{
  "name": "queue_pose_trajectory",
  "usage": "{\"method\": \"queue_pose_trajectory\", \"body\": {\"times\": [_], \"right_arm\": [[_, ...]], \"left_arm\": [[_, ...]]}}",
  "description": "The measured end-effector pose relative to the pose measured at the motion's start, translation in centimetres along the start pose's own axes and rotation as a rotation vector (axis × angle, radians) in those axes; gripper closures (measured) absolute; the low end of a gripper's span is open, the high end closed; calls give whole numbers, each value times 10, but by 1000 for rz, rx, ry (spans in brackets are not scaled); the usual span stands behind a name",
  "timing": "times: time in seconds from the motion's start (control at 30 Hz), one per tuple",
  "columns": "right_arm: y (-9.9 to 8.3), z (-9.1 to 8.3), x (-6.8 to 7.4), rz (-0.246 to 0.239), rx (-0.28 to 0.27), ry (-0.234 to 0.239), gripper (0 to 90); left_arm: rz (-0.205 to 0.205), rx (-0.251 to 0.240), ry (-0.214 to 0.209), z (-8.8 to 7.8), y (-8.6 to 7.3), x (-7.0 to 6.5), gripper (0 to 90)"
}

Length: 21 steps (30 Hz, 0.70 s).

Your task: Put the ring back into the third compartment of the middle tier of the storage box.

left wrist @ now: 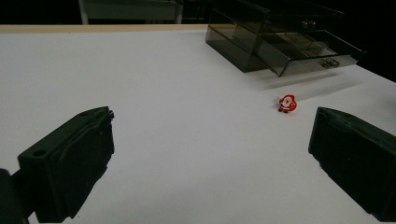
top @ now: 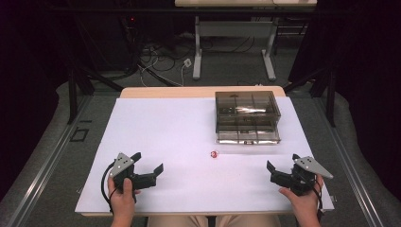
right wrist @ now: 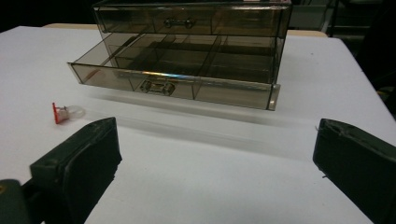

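On the white table (top: 156, 127), a small red Santa figure (top: 214, 154) lies near the middle, between the two grippers and a little in front of the smoky plastic drawer box (top: 246, 106). The lower drawer (right wrist: 173, 70) of this box is pulled out, and its compartments look empty as far as I can see.

The left gripper (top: 147, 168) rests low near the front edge at the person's left, with its jaws spread wide and nothing between them. The right gripper (top: 282, 169) sits at the other side, also spread wide and empty.

I judge that the figure is very light and stiff, probably hard plastic, so it may slide or flip away if it is pushed from one side only. From the right gripper view it seems flat and red, with a clear round part (right wrist: 74, 112) behind it; this part could be a ring or a base, I cannot tell. The best hold is probably across its thin flat body, with both jaws closing evenly.

Its printed face points toward the left gripper, and its long axis stands about upright.
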State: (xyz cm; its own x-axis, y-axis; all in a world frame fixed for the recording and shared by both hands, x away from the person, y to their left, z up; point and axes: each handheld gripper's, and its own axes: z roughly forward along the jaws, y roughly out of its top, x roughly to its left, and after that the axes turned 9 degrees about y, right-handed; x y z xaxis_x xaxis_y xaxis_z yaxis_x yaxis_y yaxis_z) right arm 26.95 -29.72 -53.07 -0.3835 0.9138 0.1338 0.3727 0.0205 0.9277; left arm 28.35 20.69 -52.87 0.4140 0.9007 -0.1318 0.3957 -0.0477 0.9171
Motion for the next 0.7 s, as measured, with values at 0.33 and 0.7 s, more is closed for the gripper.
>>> {"method": "queue_pose_trajectory", "body": {"times": [0.33, 0.7], "right_arm": [[1, 7, 13, -20, -12, -9, 124], [10, 14, 27, -61, 31, 61, 224]], "left_arm": [[8, 4, -2, -1, 0, -1, 4], [9, 0, -1, -2, 0, -1, 4]]}}
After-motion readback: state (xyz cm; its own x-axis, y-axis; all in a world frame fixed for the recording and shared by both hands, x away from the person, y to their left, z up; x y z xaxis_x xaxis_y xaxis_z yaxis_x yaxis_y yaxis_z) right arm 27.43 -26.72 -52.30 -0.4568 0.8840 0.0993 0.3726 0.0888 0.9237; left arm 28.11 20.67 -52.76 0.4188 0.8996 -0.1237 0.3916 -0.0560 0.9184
